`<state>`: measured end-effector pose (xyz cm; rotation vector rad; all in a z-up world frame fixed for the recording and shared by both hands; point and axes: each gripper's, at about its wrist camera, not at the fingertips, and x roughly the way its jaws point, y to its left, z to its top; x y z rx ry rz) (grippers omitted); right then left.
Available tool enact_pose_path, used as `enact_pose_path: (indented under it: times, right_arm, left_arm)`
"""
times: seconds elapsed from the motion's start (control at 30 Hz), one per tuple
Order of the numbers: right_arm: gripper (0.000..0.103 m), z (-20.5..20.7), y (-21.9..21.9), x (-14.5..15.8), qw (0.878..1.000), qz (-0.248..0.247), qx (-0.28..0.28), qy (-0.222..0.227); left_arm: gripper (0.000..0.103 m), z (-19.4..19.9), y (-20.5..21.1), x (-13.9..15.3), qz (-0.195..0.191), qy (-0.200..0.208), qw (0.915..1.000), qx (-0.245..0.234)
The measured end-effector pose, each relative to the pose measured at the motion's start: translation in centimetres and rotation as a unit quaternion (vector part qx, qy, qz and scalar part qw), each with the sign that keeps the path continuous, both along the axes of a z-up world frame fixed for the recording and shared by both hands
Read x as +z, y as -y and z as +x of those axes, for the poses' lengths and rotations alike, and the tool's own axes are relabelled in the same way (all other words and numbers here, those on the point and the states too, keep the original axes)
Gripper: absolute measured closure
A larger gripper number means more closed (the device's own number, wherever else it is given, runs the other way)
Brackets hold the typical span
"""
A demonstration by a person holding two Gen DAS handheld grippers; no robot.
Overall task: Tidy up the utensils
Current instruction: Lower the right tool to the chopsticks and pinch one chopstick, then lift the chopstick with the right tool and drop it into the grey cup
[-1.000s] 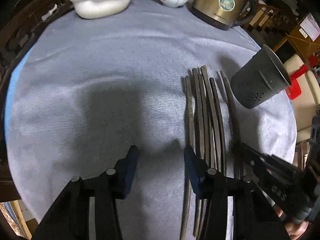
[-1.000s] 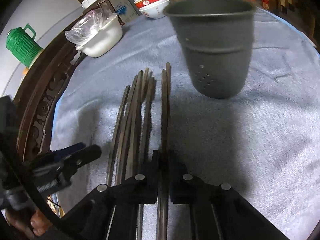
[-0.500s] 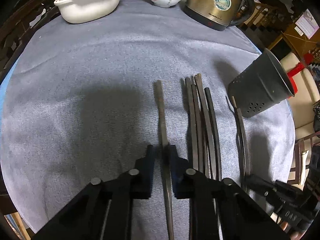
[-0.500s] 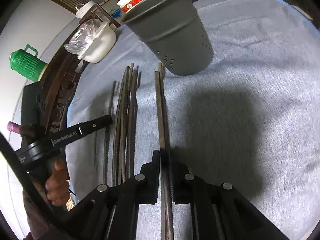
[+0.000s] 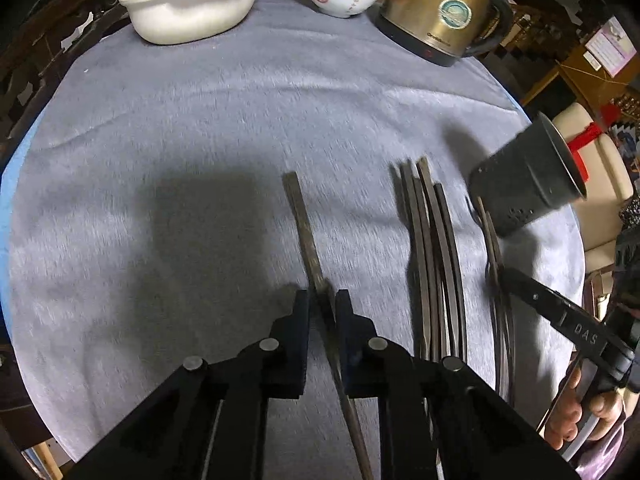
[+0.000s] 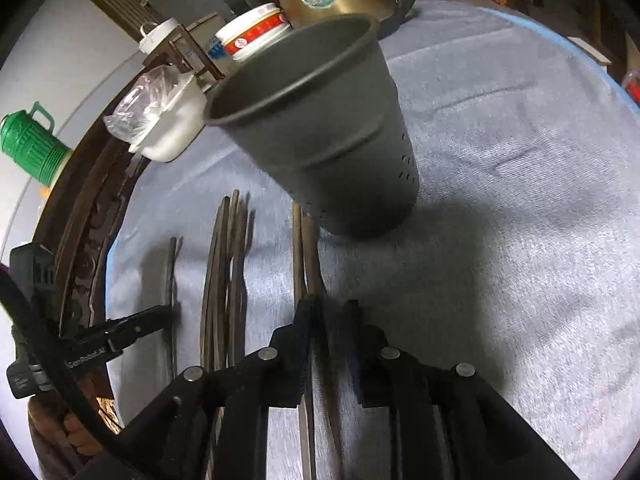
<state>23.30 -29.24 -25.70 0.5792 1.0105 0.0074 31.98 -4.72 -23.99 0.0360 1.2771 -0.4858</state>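
Chopstick [image 5: 306, 236] shifted left, between left gripper [image 5: 322, 308] fingers

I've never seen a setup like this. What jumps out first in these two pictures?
Dark chopsticks catch the eye first: the left gripper pinches a single chopstick, while the right gripper holds a pair pointing toward the grey holder cup. A bundle of loose chopsticks lies between them on the grey cloth, and a brass kettle stands at the far edge.
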Motion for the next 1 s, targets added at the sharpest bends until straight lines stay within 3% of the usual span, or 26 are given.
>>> enact_pose_path:
  times: [0.1,0.3,0.4,0.53,0.63,0.77,1.0]
  right_arm:
    - [0.085,0.6,-0.2,0.2,1.000,-0.012,0.006,-0.002]
    - [0.086,-0.3,1.4,0.0,1.000,-0.002,-0.002,-0.008]
    - [0.085,0.4,0.7,0.1,1.000,-0.020,0.008,-0.019]
    - [0.085,1.8,-0.9,0.5,0.997,-0.069,0.034,-0.015]
    - [0.094,2.1,-1.6,0.7,0.995,-0.079,0.054,-0.015]
    - [0.096,0.5,-1.4,2.6,0.996,-0.072,0.059,0.015]
    - [0.097,-3.8,-0.2,9.9,0.987,-0.043,0.080,0.133]
  left_arm:
    - [0.080,0.7,0.4,0.1,0.000,-0.003,1.0000,0.008]
    - [0.081,2.1,0.2,-0.5,-0.005,-0.007,0.9992,0.039]
    - [0.095,2.3,0.4,-0.6,-0.003,-0.009,0.9989,0.046]
    - [0.095,2.4,0.4,-0.6,-0.003,-0.007,0.9988,0.049]
    - [0.096,2.6,1.1,-0.8,0.003,-0.004,0.9988,0.049]
    - [0.097,0.9,1.0,2.0,-0.010,0.030,0.9988,0.037]
    - [0.098,-3.4,1.5,10.3,-0.046,0.123,0.9913,-0.004]
